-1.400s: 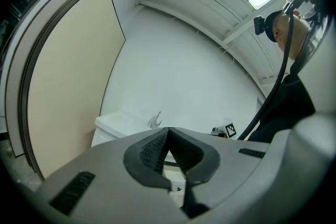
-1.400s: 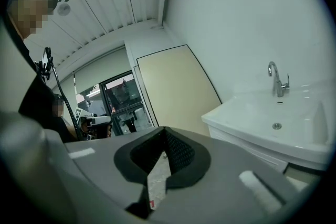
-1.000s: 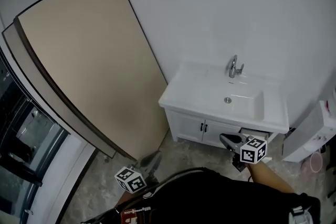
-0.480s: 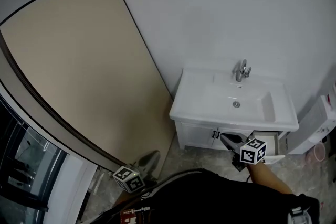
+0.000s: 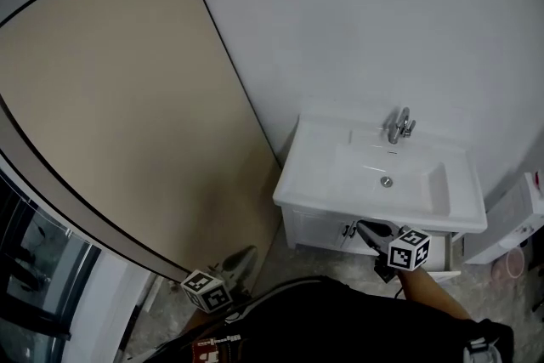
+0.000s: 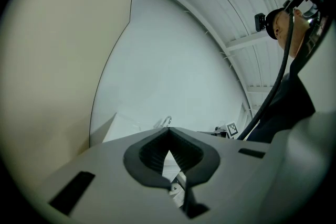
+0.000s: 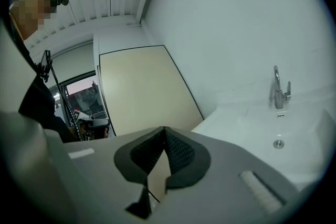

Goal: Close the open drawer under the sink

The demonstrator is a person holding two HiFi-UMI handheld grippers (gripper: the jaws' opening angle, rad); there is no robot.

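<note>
The white sink cabinet (image 5: 319,227) stands against the wall under its basin (image 5: 374,174) and chrome tap (image 5: 398,125). Its drawer (image 5: 450,255) stands pulled out at the cabinet's right end, partly hidden behind my right gripper's marker cube. My right gripper (image 5: 362,226) is shut and empty, its tips in front of the cabinet doors, left of the drawer. My left gripper (image 5: 248,252) hangs lower left, near the floor beside the beige panel, jaws shut on nothing. The right gripper view shows the basin (image 7: 262,128) and tap (image 7: 278,89) past shut jaws (image 7: 164,131). The left gripper (image 6: 169,134) points toward the cabinet.
A large beige panel (image 5: 127,98) leans against the wall left of the cabinet. A white appliance (image 5: 510,225) and a pink bucket (image 5: 514,261) stand to the cabinet's right. Dark glass doors (image 5: 34,268) are at far left. The floor is grey stone (image 5: 280,263).
I have come closer to the cabinet; it has shifted right and grown in the head view. Both grippers travelled with me and stay shut. The drawer has not moved.
</note>
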